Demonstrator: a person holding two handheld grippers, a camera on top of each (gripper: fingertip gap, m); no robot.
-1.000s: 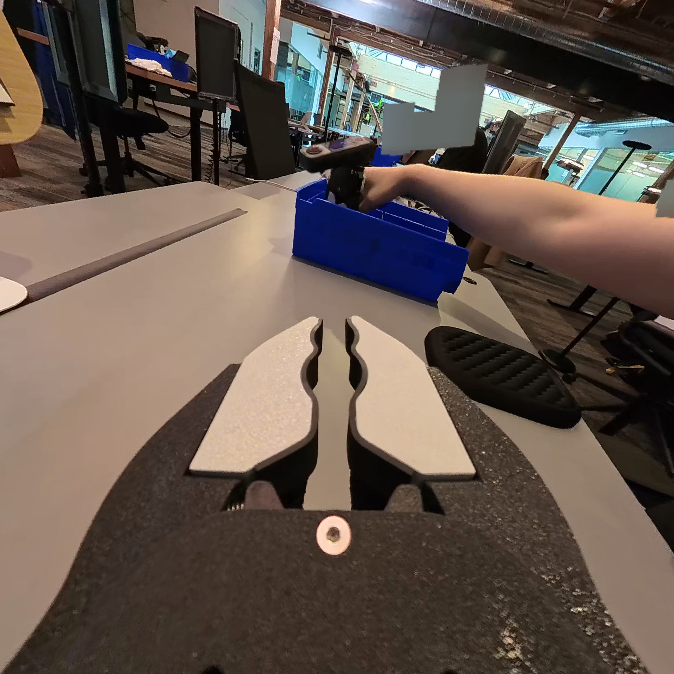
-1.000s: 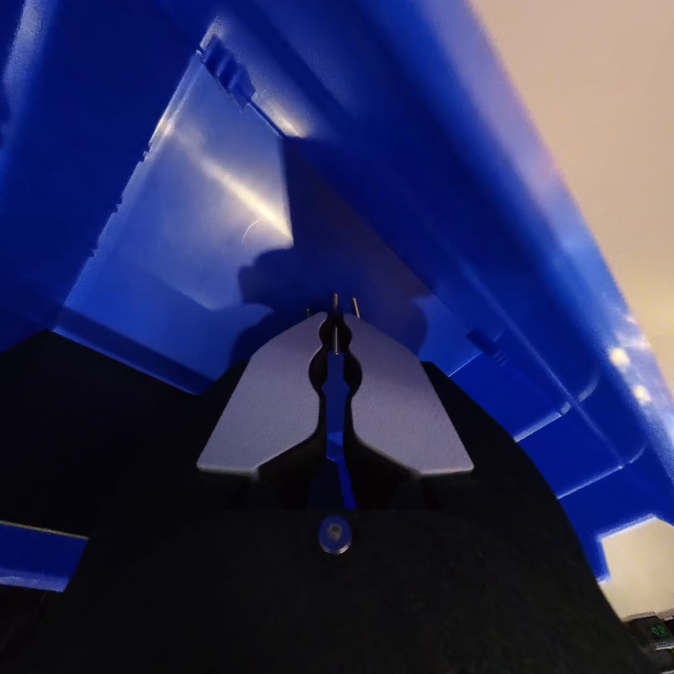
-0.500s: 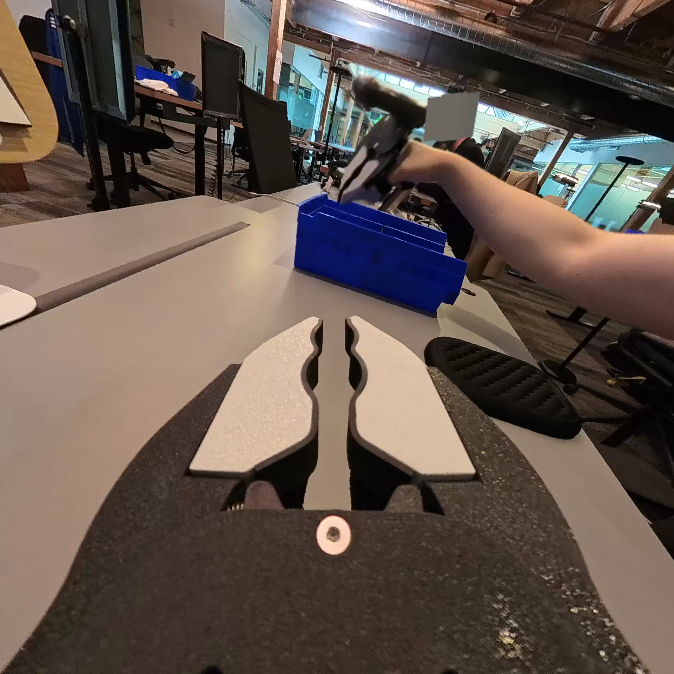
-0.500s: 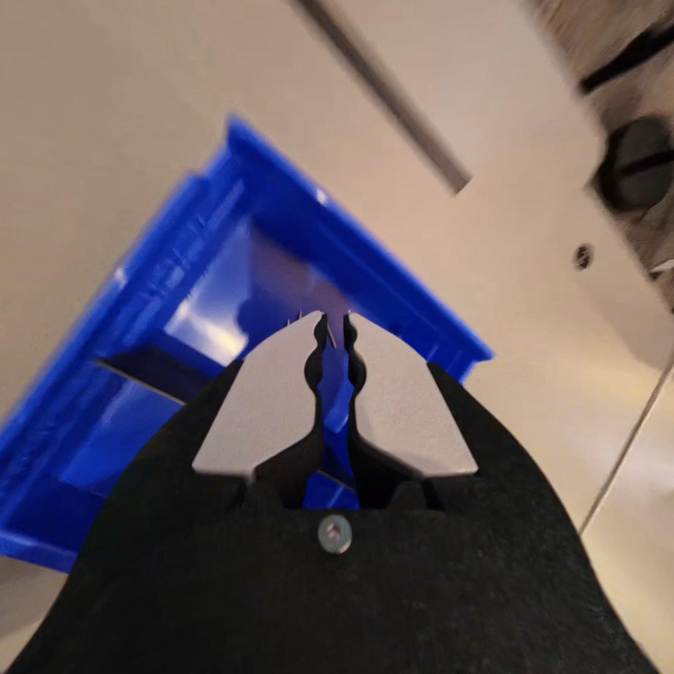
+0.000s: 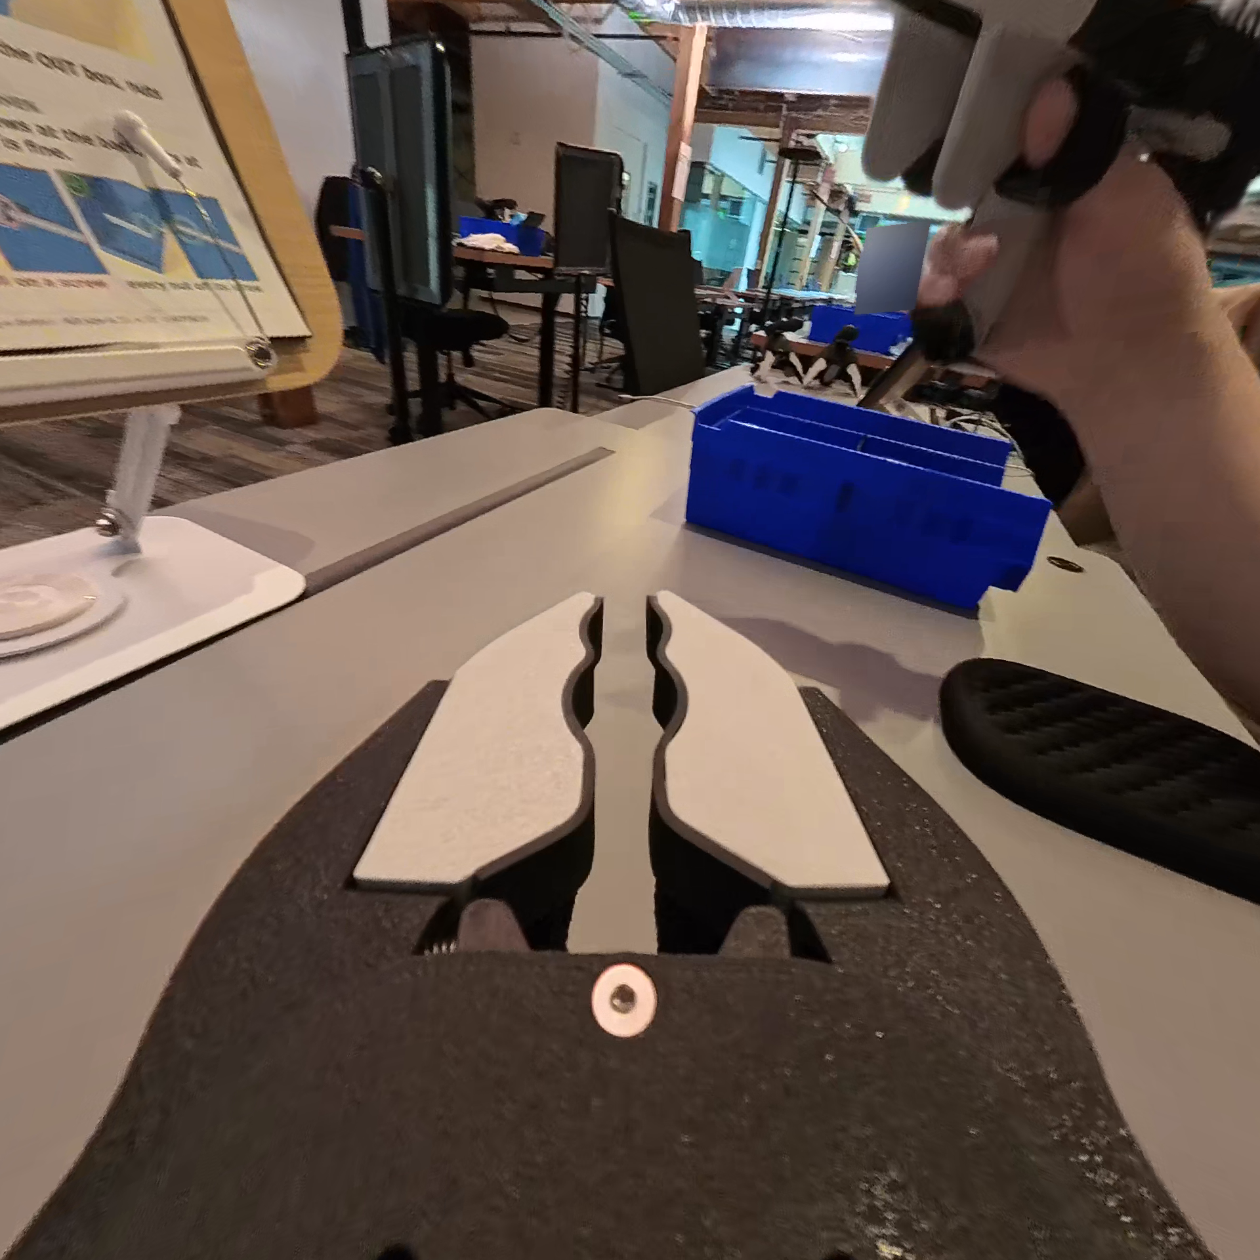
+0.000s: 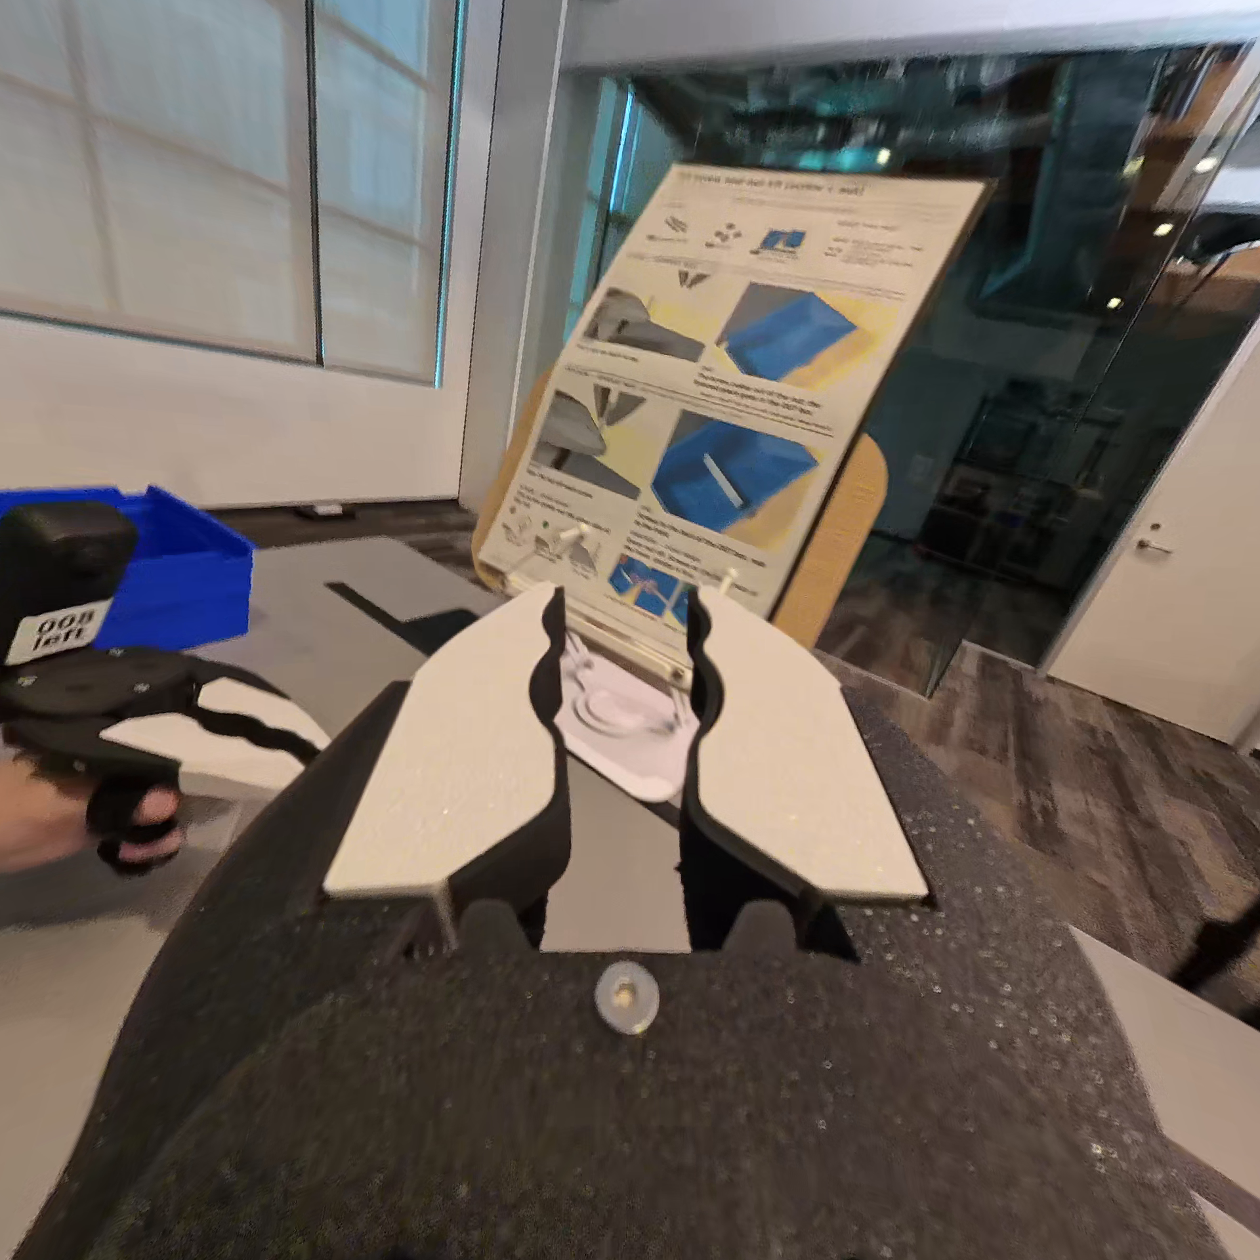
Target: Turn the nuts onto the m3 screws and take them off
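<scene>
My left gripper (image 5: 624, 607) rests low over the grey table (image 5: 409, 682), its fingers a narrow gap apart with nothing between them. It also shows at the left of the right wrist view (image 6: 307, 740). My right gripper (image 6: 624, 607) is open and empty, held in the air facing the instruction board. It shows blurred at the top right of the left wrist view (image 5: 920, 184), in a hand. The blue divided bin (image 5: 852, 518) stands on the table ahead and to the right of the left gripper, and also shows in the right wrist view (image 6: 184, 586). No screws or nuts are visible.
An instruction board (image 6: 736, 409) on a white stand base (image 5: 136, 600) stands at the table's left. A black textured pad (image 5: 1091, 770) lies right of the left gripper. A dark groove (image 5: 463, 518) runs across the table. The table's right edge drops to the floor. About 20 centimeters separates my left fingertips from my right.
My right gripper lifted out of the blue bin, swung towards the near side and opened. The thin screw seen at its tips earlier no longer shows. The left view turned slightly left.
</scene>
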